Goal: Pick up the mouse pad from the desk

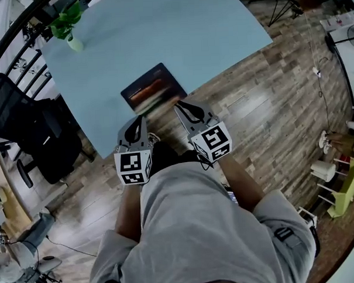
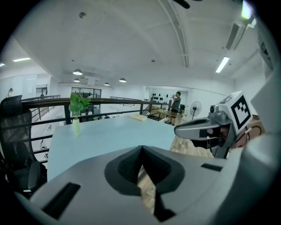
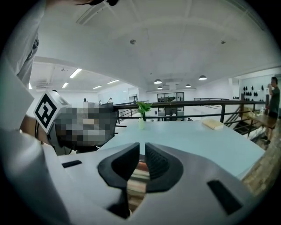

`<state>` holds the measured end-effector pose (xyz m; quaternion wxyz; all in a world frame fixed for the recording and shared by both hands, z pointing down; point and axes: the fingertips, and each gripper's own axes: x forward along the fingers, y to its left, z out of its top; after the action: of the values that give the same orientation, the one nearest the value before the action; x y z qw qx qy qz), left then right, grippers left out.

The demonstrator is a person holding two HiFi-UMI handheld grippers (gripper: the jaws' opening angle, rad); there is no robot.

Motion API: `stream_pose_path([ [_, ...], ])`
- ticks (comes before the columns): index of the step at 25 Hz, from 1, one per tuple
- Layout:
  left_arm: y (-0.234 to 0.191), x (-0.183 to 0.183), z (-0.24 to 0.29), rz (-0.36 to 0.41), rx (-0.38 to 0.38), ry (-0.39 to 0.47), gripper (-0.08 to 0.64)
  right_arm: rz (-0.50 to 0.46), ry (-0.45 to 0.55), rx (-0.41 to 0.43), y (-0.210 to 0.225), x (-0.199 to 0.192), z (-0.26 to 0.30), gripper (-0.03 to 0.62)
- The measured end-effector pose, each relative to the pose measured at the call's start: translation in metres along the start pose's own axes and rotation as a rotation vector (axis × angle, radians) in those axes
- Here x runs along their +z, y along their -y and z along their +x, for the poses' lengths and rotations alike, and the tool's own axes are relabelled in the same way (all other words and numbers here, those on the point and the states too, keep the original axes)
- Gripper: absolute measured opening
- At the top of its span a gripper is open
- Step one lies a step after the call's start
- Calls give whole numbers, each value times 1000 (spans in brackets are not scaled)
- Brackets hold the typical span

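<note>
From up on the head view I'm looking down at the mouse pad [image 1: 153, 87], a dark rectangle with an orange and pale streak across it. It lies flat on the light blue desk [image 1: 160, 33], close to the desk's near edge. Both tools are out in front of me, side by side, pointing toward that edge. The left gripper [image 1: 141, 118] has its tips just by the pad's near corner, and the right gripper [image 1: 179, 106] reaches the pad's near edge further along. I can't tell from here whether either tip touches it. In the left gripper view, the left gripper [image 2: 141, 150] is clenched tip to tip with nothing caught in it, and only wooden floor [image 2: 147, 186] shows in the slot below the tips. In the right gripper view, the right gripper [image 3: 141, 151] is released. Its pads stand a narrow slit apart and press on nothing, and the striped face of the mouse pad [image 3: 137, 178] shows through the gap below them. A small vase with a green plant [image 1: 73, 38] stands at the desk's far corner, well away from the pad, and a black chair [image 1: 30, 124] sits off the desk's left side.
</note>
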<state>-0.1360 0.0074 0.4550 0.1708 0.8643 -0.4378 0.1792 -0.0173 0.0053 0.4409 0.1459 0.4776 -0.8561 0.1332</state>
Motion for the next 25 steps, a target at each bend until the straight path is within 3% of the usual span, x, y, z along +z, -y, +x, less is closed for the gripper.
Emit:
stream_pose_path([
  [9, -3, -23, 41, 39, -169, -95, 12, 158, -82, -84, -3, -45, 17, 44],
  [15, 9, -45, 69, 65, -250, -181, 12, 179, -109, -163, 15, -72, 20, 44],
  [25, 42, -72, 107, 185, -367, -308, 12, 363, -98, -250, 43, -119, 16, 46],
])
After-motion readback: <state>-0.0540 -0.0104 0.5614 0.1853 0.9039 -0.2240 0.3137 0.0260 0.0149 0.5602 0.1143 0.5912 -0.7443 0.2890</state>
